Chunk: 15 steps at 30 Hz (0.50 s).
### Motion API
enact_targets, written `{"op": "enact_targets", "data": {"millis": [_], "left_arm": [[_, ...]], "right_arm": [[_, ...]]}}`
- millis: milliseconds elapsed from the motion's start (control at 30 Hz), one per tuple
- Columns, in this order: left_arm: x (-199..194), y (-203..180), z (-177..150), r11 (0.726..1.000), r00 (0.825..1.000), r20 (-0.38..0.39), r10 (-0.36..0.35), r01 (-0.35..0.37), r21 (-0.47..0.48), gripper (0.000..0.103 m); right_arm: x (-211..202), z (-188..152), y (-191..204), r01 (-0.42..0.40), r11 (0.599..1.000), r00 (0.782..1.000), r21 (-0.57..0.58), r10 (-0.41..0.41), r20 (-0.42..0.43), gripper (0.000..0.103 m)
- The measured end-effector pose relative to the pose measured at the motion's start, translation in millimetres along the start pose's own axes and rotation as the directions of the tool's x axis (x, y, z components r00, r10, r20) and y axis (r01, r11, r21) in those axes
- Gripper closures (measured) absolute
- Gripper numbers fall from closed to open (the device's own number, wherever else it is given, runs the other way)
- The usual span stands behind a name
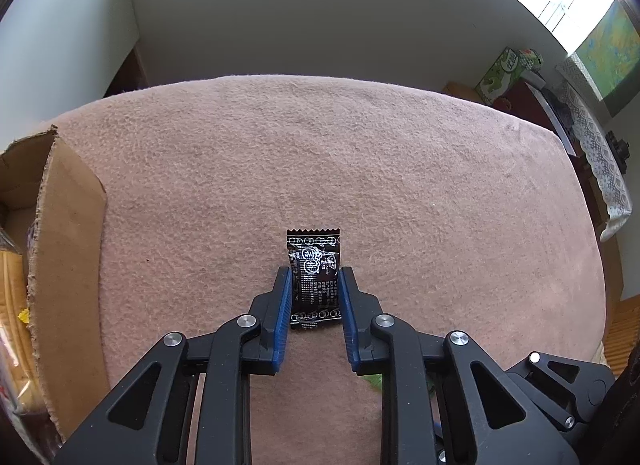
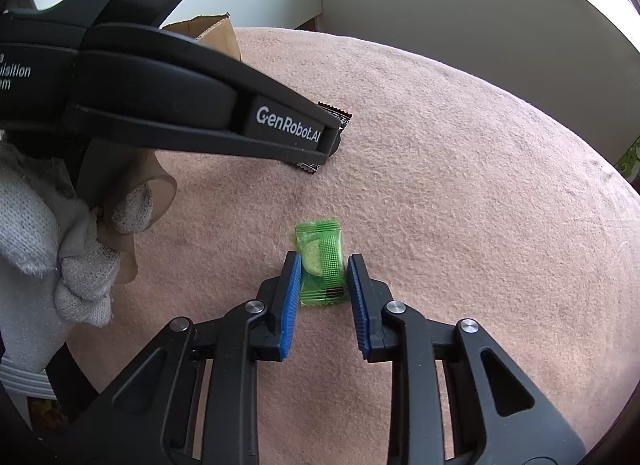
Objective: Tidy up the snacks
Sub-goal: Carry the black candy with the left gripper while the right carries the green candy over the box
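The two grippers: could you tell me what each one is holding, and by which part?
Left gripper pinches the black snack packet across its sides; right gripper pinches the green candy packet likewise.

1. Black candy wrapper (image 1: 314, 279) w/ white print, zigzag ends.
2. Green candy wrapper (image 2: 321, 263), see-thru, ribbed.
3. Pink fuzzy cloth (image 1: 360, 165).
4. Brown cardboard box (image 1: 64, 265).
5. Gripper pads (image 1: 283, 319) blue, ribbed.

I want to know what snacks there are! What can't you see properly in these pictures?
- Cardboard box, left wrist view: its inside is cut off by the picture edge, so its contents are unclear.
- Black snack packet, right wrist view: mostly hidden behind the left gripper.
- Black packet's print, left wrist view: too small to read.
- Green snack packet, left wrist view: only a sliver shows past that gripper's links.
- Green box, left wrist view: far away, small.
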<state>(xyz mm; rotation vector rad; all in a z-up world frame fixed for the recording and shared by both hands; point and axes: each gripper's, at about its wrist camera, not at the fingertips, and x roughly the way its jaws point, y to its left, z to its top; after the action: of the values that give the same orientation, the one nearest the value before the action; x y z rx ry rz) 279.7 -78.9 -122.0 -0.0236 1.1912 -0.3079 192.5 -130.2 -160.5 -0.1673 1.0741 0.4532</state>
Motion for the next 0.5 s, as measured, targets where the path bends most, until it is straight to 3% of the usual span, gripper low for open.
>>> {"op": "enact_targets", "data": {"millis": [500], "left_arm": [[-34, 3, -26, 1.0, 0.999, 0.033, -0.017, 0.017, 0.001, 0.082]], "right_arm": [[-29, -7, -24, -0.018, 0.998, 0.999, 0.056, 0.016, 0.037, 0.078]]}}
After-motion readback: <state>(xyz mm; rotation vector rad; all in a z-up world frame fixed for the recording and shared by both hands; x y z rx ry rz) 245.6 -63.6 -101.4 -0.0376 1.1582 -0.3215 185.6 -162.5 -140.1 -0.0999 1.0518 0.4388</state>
